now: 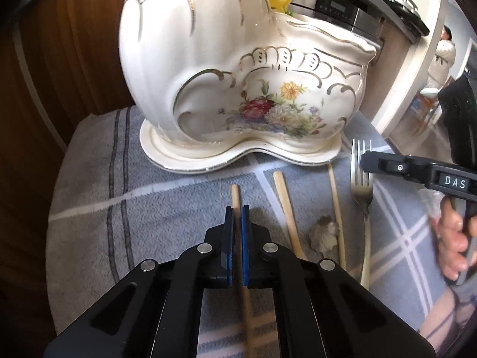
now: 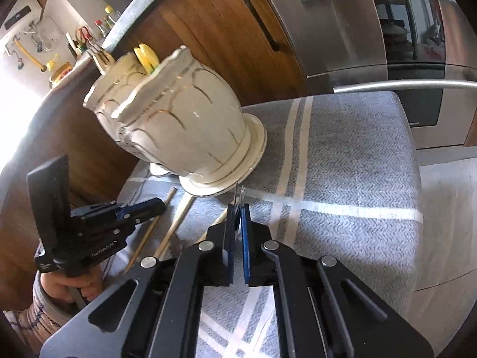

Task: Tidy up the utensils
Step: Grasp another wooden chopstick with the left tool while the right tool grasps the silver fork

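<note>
A cream ceramic utensil holder (image 1: 238,68) with gold trim and painted flowers stands on a grey plaid cloth (image 1: 167,205). Three wooden chopsticks and a silver fork (image 1: 361,179) lie in front of it. My left gripper (image 1: 237,208) is shut on the leftmost chopstick (image 1: 235,194). My right gripper (image 2: 237,207) is shut on the fork's tines (image 2: 240,197); in the left wrist view its black fingertips (image 1: 368,161) sit at the fork. The holder (image 2: 179,131) holds forks and a yellow utensil (image 2: 144,56).
A second chopstick (image 1: 286,205) and a third (image 1: 337,208) lie between chopstick and fork, beside a small crumpled scrap (image 1: 325,232). Wooden cabinets (image 2: 208,29) and a steel oven (image 2: 387,44) stand behind the cloth-covered surface. A person (image 1: 444,56) stands far right.
</note>
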`<action>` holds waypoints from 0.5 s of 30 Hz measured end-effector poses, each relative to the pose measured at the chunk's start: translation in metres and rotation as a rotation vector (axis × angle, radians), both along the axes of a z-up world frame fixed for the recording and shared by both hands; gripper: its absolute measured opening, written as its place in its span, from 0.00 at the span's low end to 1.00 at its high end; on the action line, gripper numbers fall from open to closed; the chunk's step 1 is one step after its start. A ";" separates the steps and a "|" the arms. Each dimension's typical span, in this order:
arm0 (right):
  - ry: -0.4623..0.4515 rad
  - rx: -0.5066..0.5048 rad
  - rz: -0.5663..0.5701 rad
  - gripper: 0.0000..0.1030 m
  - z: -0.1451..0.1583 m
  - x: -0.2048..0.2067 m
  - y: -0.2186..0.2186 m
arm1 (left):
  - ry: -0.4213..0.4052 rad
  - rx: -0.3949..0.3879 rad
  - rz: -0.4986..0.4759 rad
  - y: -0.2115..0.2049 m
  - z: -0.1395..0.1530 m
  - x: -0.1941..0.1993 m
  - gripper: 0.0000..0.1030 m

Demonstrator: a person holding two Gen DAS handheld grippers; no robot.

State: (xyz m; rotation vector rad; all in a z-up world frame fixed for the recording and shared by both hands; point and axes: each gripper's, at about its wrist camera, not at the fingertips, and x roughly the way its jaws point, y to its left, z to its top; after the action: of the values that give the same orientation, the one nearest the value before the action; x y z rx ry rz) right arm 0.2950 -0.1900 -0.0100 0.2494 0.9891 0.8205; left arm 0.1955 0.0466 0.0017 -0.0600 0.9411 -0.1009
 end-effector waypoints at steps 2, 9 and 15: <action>-0.022 0.010 0.003 0.02 0.009 -0.004 -0.001 | -0.010 -0.028 0.009 0.006 0.001 -0.007 0.04; -0.127 -0.010 0.025 0.02 0.043 -0.017 0.008 | -0.088 -0.063 0.023 0.024 0.030 -0.028 0.04; -0.208 -0.014 0.039 0.02 0.070 -0.029 0.014 | -0.182 -0.063 0.020 0.020 0.069 -0.046 0.04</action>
State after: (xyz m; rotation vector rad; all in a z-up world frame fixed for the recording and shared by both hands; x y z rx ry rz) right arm 0.2660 -0.1761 0.0595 0.1302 0.8059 0.8565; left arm 0.1498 0.0669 0.0704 -0.1168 0.7553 -0.1155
